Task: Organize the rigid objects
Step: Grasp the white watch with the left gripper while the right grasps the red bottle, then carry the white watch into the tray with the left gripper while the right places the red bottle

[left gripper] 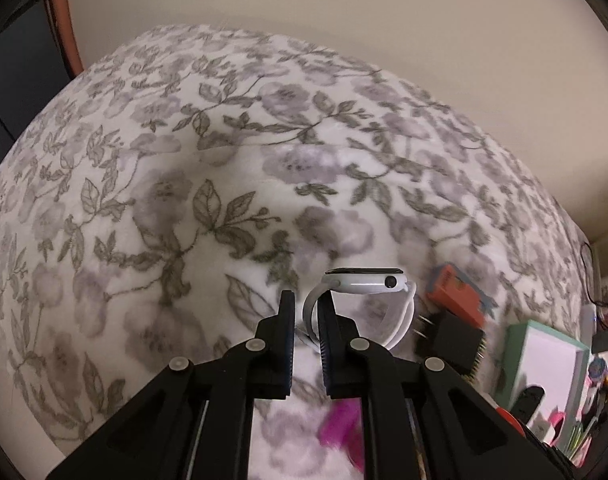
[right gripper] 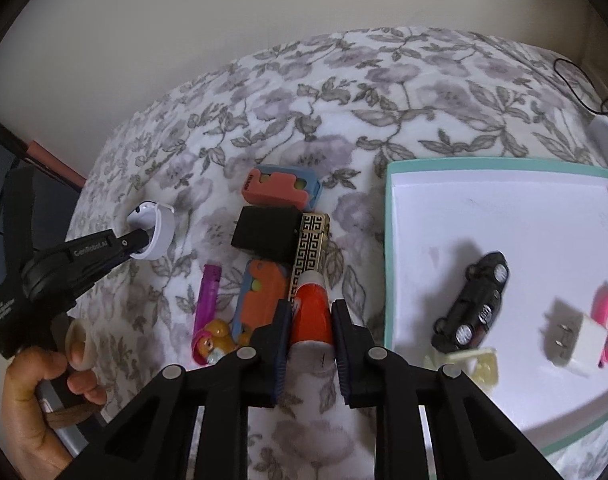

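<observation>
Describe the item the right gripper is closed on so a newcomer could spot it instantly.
Start at the teal-rimmed white box on the floral blanket; left of it lies a cluster of small objects. At the cluster's near end, the right gripper clamps a small orange tube with a white cap. Unlike the flat orange-and-blue cases beside it, it is round and tapered.

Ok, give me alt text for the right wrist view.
The right claw grips an orange tube on a floral blanket; beside it, a teal-rimmed tray holds a toy car, and the left claw holds a white watch.
</observation>
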The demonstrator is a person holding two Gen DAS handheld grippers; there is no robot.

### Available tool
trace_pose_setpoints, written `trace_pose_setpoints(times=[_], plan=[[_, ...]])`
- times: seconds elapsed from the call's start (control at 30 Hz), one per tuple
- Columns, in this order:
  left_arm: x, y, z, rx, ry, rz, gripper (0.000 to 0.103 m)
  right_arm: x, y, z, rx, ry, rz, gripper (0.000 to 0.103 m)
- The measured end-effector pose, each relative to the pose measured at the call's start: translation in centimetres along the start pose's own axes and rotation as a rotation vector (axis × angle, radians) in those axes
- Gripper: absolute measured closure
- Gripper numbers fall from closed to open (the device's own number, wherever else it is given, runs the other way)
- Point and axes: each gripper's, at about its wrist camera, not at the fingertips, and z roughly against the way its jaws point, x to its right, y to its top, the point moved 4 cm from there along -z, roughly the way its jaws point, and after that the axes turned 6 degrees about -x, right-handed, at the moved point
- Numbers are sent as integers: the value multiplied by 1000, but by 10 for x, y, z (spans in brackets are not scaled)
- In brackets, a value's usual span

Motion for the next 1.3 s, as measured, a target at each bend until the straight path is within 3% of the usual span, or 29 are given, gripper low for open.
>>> trace_pose_setpoints(times=[0.33,0.5,0.7,1.0,1.3], plan=[[39,-29,54,97,-40,-91,92,17,-19,41,72,50,-52,81],[62,-43,68,117,-72,-142,92,33,-23,65,122,23,-85,81],[96,-62,76,119,-89,-225,92,62,-24,84,154,1,-153,81],[154,-99,68,54,-156,-378,92,118,-24,98,186,-40,-300,81],[204,-133,63,30,-159,-515,92,162,-26,112,214,-81,-392,81]])
